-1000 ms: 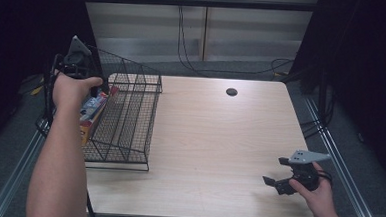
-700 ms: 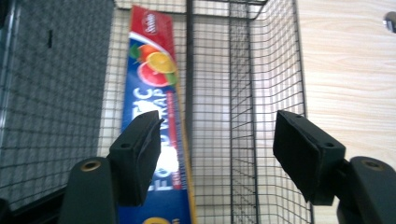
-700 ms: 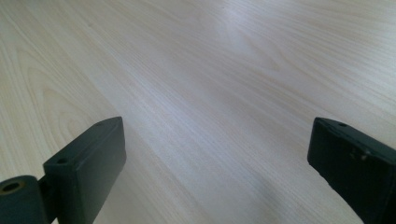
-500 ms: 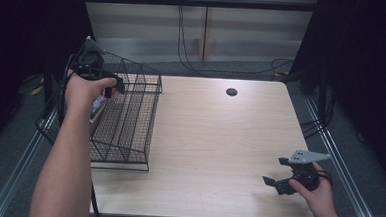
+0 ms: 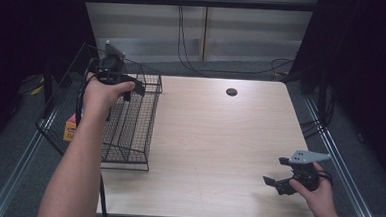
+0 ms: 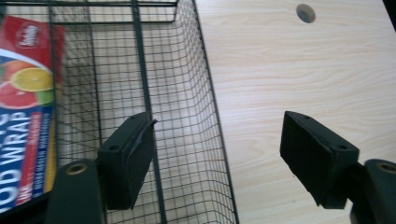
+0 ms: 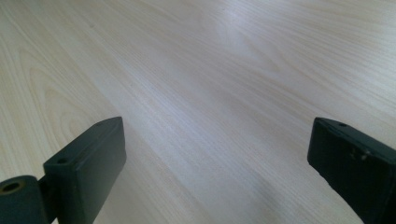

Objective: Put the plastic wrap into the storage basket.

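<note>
A black wire basket [image 5: 129, 135] stands at the table's left edge. My left gripper [image 5: 133, 90] hovers open over its far end, with nothing between its fingers. In the left gripper view the left gripper [image 6: 222, 158] straddles the basket's right wall [image 6: 205, 93]: one jaw is over the mesh, the other over the wood. A red food wrap box [image 6: 25, 107] lies at the left behind the mesh; whether it is inside the basket I cannot tell. Left of the forearm, the box [image 5: 70, 129] appears again. My right gripper [image 5: 277, 171] rests open and empty near the front right corner, with bare wood under the right gripper [image 7: 219, 168].
The light wooden table [image 5: 219, 140] has a round cable hole [image 5: 231, 92] at the back. A wire rack [image 5: 50, 126] hangs off the left side. Metal rails run along both sides, and cables lie on the floor behind.
My left hand and gripper have moved right and away from me, from beside the basket to above its far end. The right gripper has stayed where it was.
</note>
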